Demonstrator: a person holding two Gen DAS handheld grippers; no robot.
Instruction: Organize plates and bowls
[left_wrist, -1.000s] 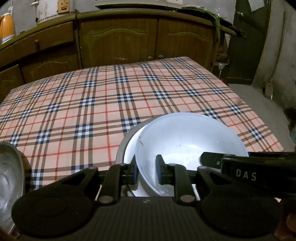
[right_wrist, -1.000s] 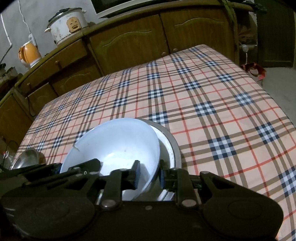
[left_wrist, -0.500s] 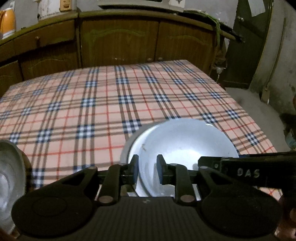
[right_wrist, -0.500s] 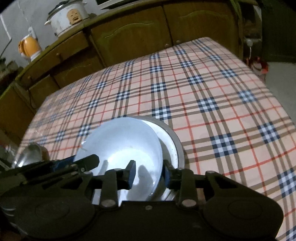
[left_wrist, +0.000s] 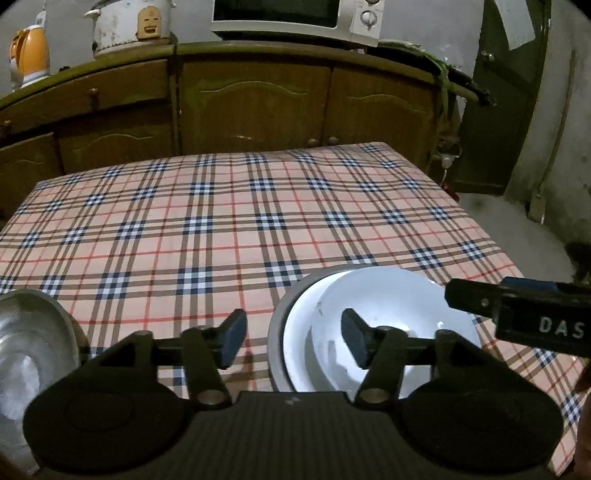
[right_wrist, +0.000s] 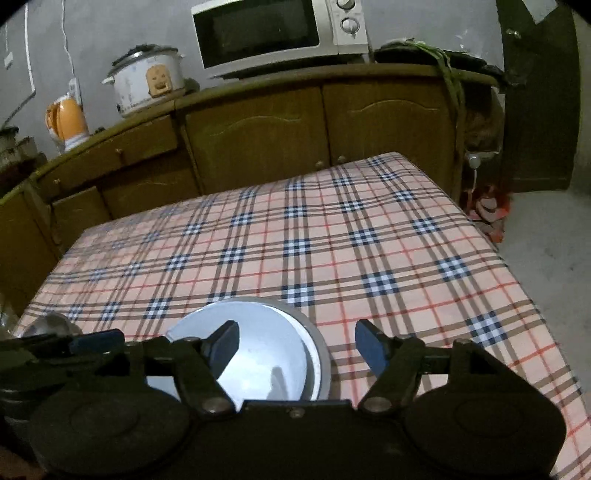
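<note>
A white bowl (left_wrist: 391, 325) (right_wrist: 266, 347) sits nested in a wider metal bowl (left_wrist: 277, 339) (right_wrist: 319, 350) near the front of the plaid-covered table (left_wrist: 221, 229). My left gripper (left_wrist: 295, 341) straddles the left rims of both bowls. Its jaws are opening and the pads touch nothing. My right gripper (right_wrist: 297, 345) straddles their right rims. Its jaws are also opening, and they are clear of the bowls. The right gripper's finger (left_wrist: 517, 314) shows at the right of the left wrist view. Another metal bowl (left_wrist: 26, 350) stands at the front left.
Behind the table runs a wooden cabinet (left_wrist: 258, 107) bearing a rice cooker (right_wrist: 147, 81), a microwave (right_wrist: 277, 33) and an orange kettle (right_wrist: 68, 122). A dark door (left_wrist: 506, 110) and bare floor lie past the table's right edge.
Both grippers were shut on the white bowl's rim and have let it go, spreading their jaws. The bowl now rests lower in the metal bowl. The right gripper has risen a little.
</note>
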